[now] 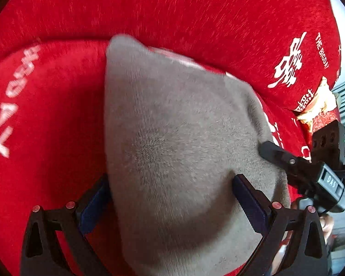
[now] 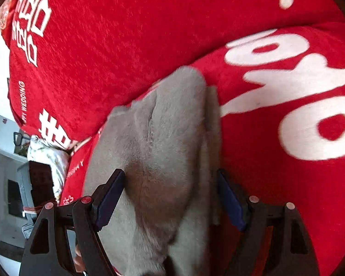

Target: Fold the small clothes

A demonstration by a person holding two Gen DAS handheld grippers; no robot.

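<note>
A small grey fleecy garment (image 1: 172,138) lies on a red bedcover with white lettering (image 1: 46,115). My left gripper (image 1: 170,184) is open, its blue-padded fingers straddling the garment's near part. The right gripper's dark body (image 1: 310,172) shows at the garment's right edge. In the right wrist view the same grey garment (image 2: 163,142) shows a seam and a folded layer. My right gripper (image 2: 170,184) is open, its fingers on either side of the cloth.
The red cover (image 2: 103,57) rises into a padded hump behind the garment. A red and gold packet (image 1: 317,110) lies at the right. A patterned white cloth (image 2: 48,158) and grey furniture (image 2: 23,184) are at the left.
</note>
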